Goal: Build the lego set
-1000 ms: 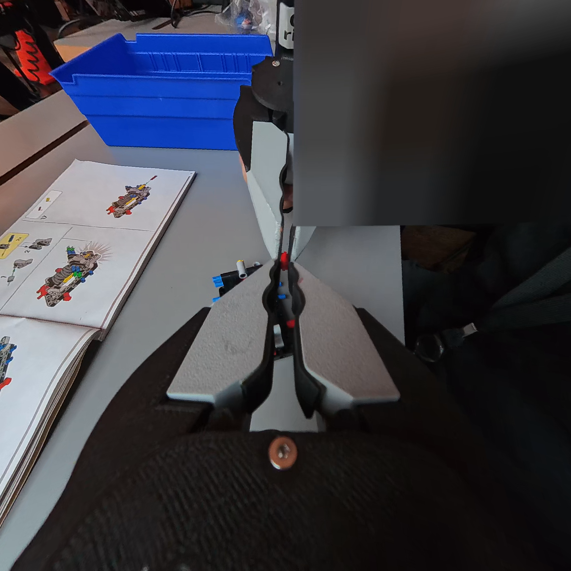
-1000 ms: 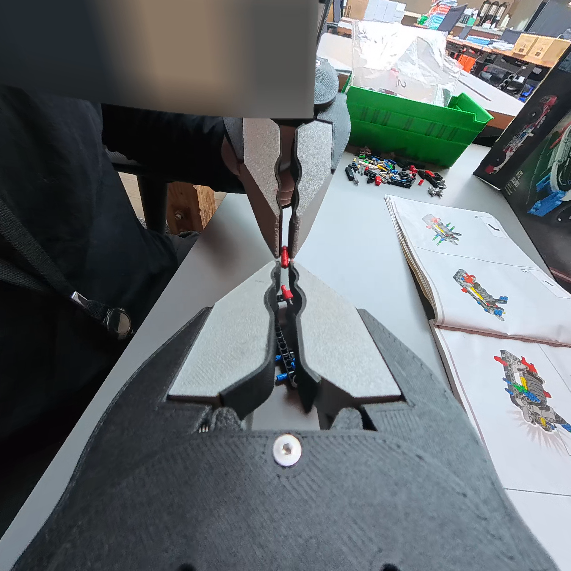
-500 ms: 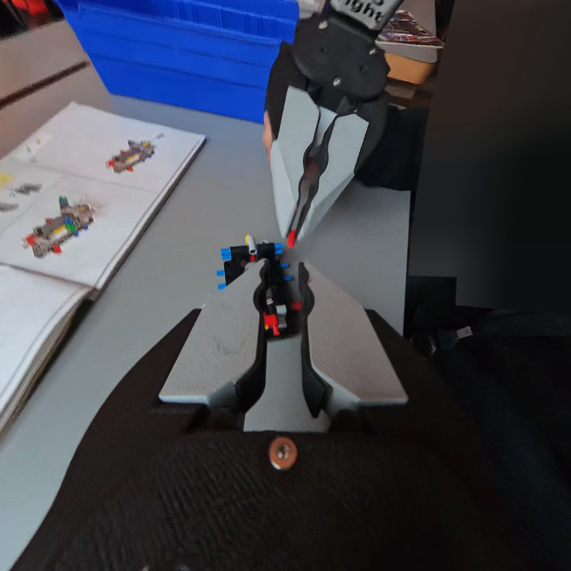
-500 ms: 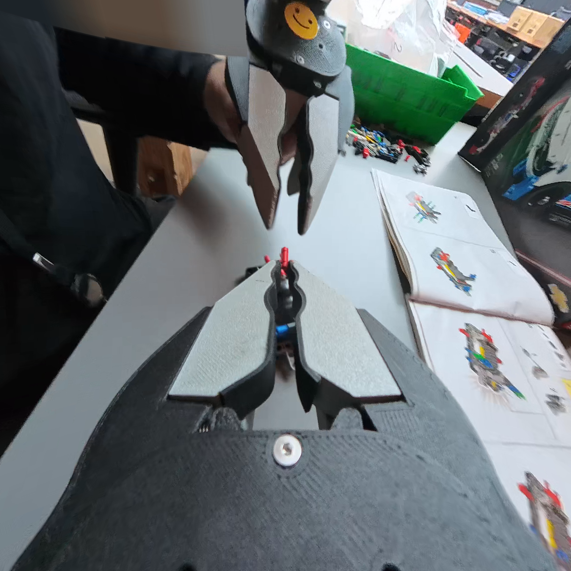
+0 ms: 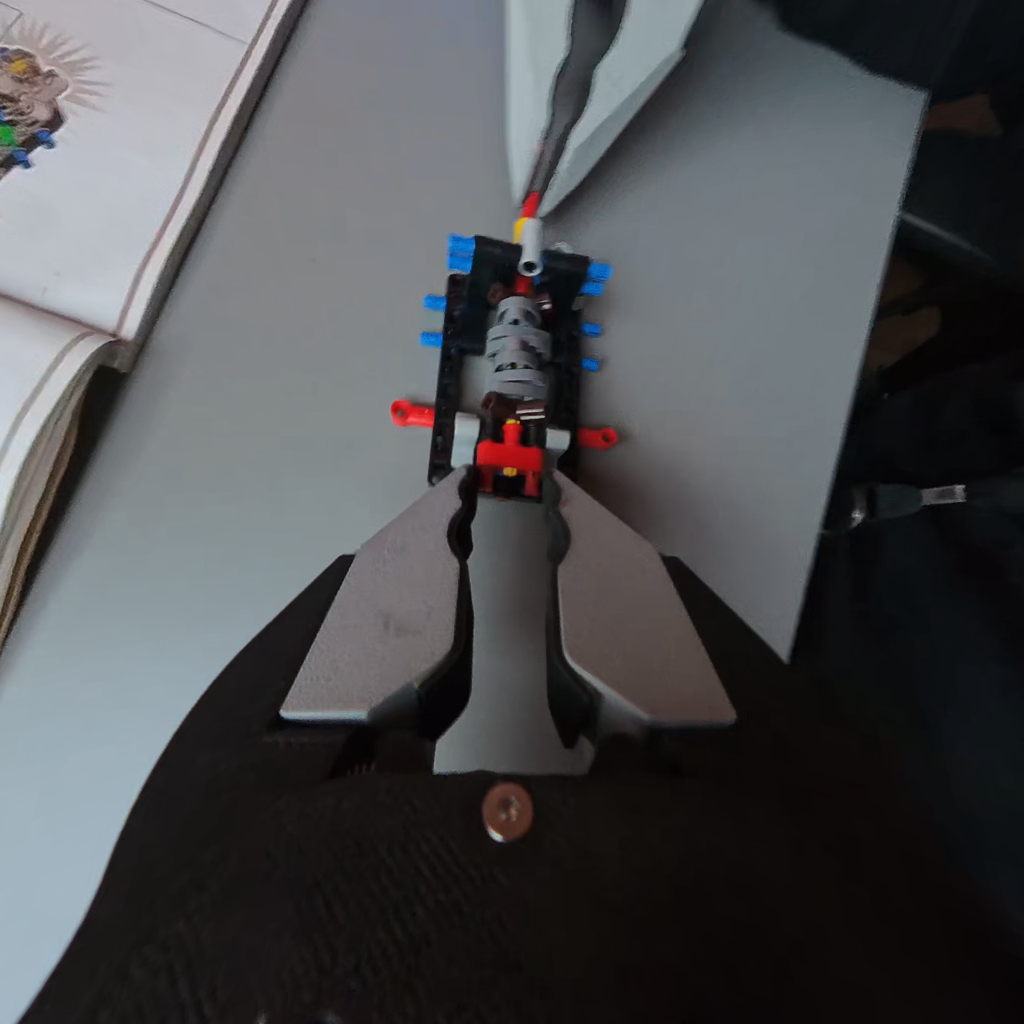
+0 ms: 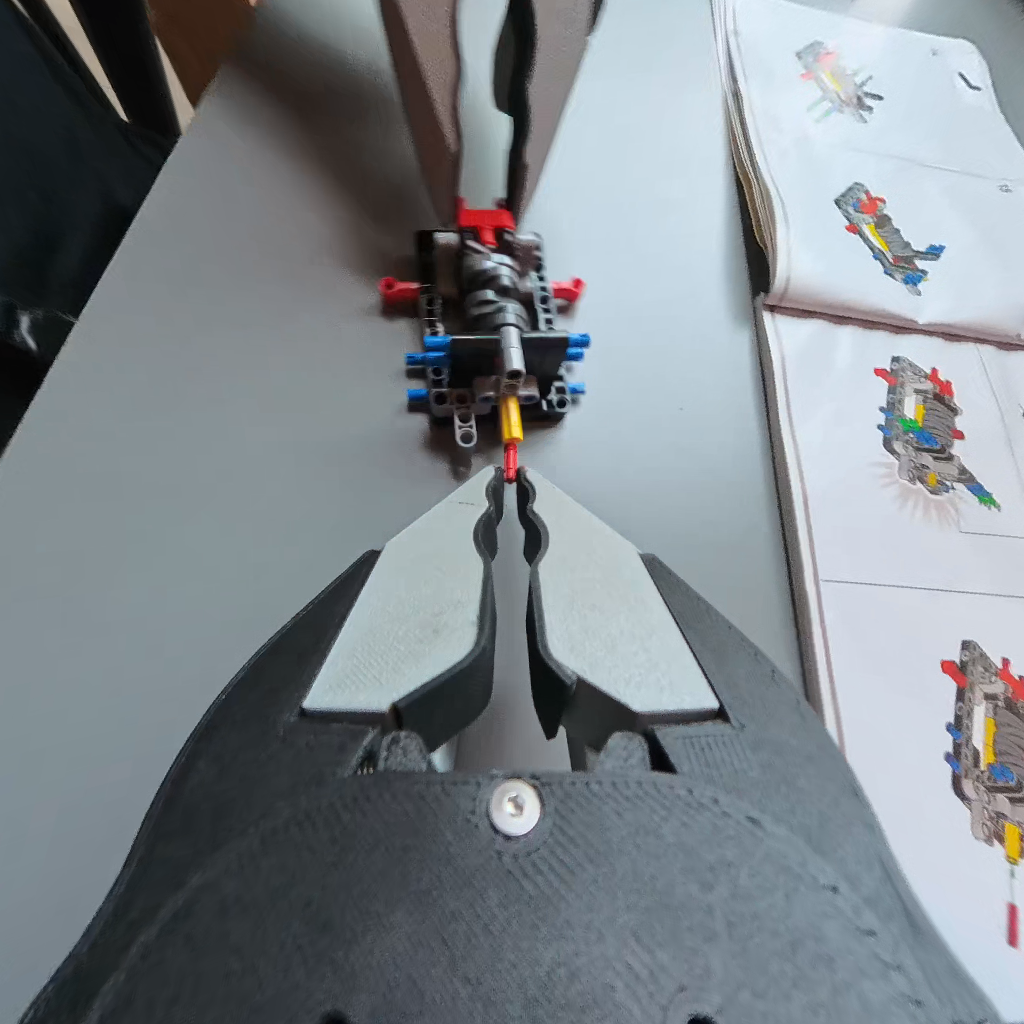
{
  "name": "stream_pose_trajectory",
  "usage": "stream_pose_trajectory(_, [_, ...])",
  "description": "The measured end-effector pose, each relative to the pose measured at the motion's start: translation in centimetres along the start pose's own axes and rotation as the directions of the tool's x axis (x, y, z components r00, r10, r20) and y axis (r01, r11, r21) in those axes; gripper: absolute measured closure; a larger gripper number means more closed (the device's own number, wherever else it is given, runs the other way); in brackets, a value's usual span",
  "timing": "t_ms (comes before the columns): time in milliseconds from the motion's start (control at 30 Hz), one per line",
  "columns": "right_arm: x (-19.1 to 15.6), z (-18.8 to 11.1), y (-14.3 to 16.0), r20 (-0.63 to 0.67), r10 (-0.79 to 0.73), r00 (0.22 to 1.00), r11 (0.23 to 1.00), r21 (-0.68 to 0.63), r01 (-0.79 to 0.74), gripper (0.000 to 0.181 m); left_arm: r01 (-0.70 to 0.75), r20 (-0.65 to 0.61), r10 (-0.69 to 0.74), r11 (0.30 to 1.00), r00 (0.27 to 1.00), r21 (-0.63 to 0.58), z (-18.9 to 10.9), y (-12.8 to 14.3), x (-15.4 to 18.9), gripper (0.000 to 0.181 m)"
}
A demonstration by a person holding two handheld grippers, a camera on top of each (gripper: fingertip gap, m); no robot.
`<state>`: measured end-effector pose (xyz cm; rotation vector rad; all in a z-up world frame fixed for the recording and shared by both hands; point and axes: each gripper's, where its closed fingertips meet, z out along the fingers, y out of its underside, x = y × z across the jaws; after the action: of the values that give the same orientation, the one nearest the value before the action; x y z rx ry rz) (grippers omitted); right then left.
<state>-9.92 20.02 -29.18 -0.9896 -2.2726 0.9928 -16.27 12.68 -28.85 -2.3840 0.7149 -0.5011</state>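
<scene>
Each camera sits behind its own fingers, tilted down at the grey table point(image 5: 233, 443) from close by. They face one another across the lego model point(image 5: 512, 360), mid-frame in both views point(image 6: 493, 327). The booklet point(image 5: 83, 194) fills the left view's upper left and the right view's right edge point(image 6: 897, 388).

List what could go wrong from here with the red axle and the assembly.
1. The right gripper pinches the thin red axle only at its very tip, so it could pivot or slip while being pushed into the yellow piece.
2. The left gripper stands open around the red end of the lego assembly without clamping it; a push on the axle could slide the assembly along the table.
3. Both views are blurred, so alignment is hard to judge.
</scene>
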Motion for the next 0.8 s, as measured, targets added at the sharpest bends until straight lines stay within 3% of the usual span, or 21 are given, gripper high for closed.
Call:
stream_pose_trajectory(100, [-1.3, 0.0, -1.1, 0.032, 0.014, 0.999, 0.998, 0.054, -0.016, 0.181, -0.015, 0.002, 0.015, 1.0, 1.0, -0.025, -0.5, 0.3, -1.1, 0.159])
stream_pose_trajectory(233, [-0.9, -0.2, -0.1, -0.016, 0.06, 0.998, 0.998, 0.005, -0.06, 0.18, -0.119, -0.039, 0.119, 0.993, 0.992, 0.023, -1.2, -1.1, -0.4, 0.155])
stream_pose_trajectory(433, [-0.6, -0.4, -0.5, -0.008, 0.059, 0.998, 0.997, 0.058, -0.058, 0.181, -0.148, -0.136, 0.139, 0.987, 0.981, -0.065, 1.0, -2.4, 0.8, 0.144])
stream_pose_trajectory(567, [-0.2, -0.6, -0.1, -0.013, 0.036, 0.999, 0.998, 0.054, -0.035, 0.181, -0.175, -0.141, 0.152, 0.97, 0.978, -0.168, 2.0, -1.8, 0.3, 0.145])
stream_pose_trajectory(800, [0.0, -1.1, -0.1, 0.01, 0.03, 0.999, 0.996, 0.084, -0.031, 0.181, -0.171, -0.182, 0.136, 0.965, 0.974, -0.197, 3.1, -2.0, 0.1, 0.157])
